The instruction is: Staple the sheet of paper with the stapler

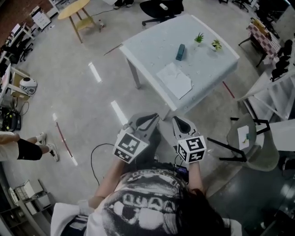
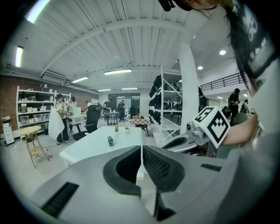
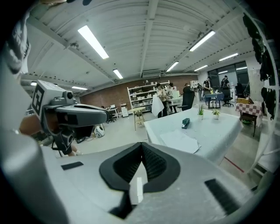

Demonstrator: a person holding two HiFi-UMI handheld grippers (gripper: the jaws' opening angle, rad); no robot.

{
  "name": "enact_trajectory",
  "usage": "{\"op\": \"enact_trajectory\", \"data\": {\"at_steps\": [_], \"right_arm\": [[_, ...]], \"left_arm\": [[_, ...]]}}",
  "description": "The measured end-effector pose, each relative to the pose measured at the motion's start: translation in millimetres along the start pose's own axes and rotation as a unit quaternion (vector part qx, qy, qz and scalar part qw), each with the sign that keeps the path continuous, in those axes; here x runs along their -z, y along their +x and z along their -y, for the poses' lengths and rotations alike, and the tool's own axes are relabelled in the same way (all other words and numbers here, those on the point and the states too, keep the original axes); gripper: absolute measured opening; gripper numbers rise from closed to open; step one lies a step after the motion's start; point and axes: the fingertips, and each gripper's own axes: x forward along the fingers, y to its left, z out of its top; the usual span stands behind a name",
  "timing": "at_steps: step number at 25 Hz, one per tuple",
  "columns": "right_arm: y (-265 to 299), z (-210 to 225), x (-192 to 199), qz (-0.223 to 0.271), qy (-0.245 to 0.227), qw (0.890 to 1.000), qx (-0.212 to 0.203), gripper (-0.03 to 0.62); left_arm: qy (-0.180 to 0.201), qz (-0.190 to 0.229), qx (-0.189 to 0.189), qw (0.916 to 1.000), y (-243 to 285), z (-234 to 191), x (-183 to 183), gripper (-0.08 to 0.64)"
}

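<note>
- The white table (image 1: 207, 76) stood on a glossy grey floor (image 1: 83, 92) in a large open workroom. Its top was pale and mostly bare.
- The sheet of paper (image 1: 174, 79) lay flat on the table, near the edge closest to the person.
- The stapler (image 1: 180, 52), dark teal, sat on the table beyond the paper and apart from it, toward the middle of the top.
- Two small potted plants (image 1: 199, 38) stood at the far side of the table, past the stapler.
- The left gripper (image 1: 146, 120) was held in the air short of the table, over the floor. Its jaws were pressed together with nothing between them.
- The right gripper (image 1: 181, 124) was held beside it, just short of the table's near corner. Its jaws were likewise closed and empty.
- A round wooden stool (image 1: 76, 11) stood well away from the table at its far left, and a black office chair (image 1: 161, 9) stood behind the table.
- A grey chair (image 1: 258, 152) stood to the right of the table.
- A black cable (image 1: 94, 156) looped on the floor in front of the table, near the person.
- In the right gripper view, shelves (image 3: 144, 98) against a brick wall (image 3: 118, 94) stood far behind the table, under long ceiling lights (image 3: 92, 41).
</note>
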Motion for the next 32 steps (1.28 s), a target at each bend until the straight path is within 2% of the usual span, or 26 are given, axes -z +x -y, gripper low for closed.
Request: {"op": "enact_trajectory", "data": {"at_steps": [4,13,18,25,32], "right_arm": [[29.7,40.2,-18.5,-0.013,0.011,1.0,0.02,-0.006],[101.8,115.4,-43.3,-0.04,0.036,0.997,0.06,0.022],[127.9,152.8,-35.2,-0.07,0.05,0.992,0.096,0.037],[148.4,199.9,-10.6,-0.122,0.062,0.981,0.137,0.049],[174.1,246.2,17.8,-0.178,0.047,0.972,0.146,0.105]], "left_arm": [[-0.001,-0.006,0.032,0.9995,46.3,-28.9,-15.4,0.009],[-0.005,-0.013,0.065,0.9978,122.0,-103.8,-31.1,0.011],[-0.007,-0.005,0.079,0.9969,148.1,-136.3,-36.3,0.011],[-0.019,0.0,0.087,0.996,162.4,-156.9,-34.5,0.009],[-0.035,-0.017,0.065,0.9971,165.9,-166.1,-23.3,0.009]]}}
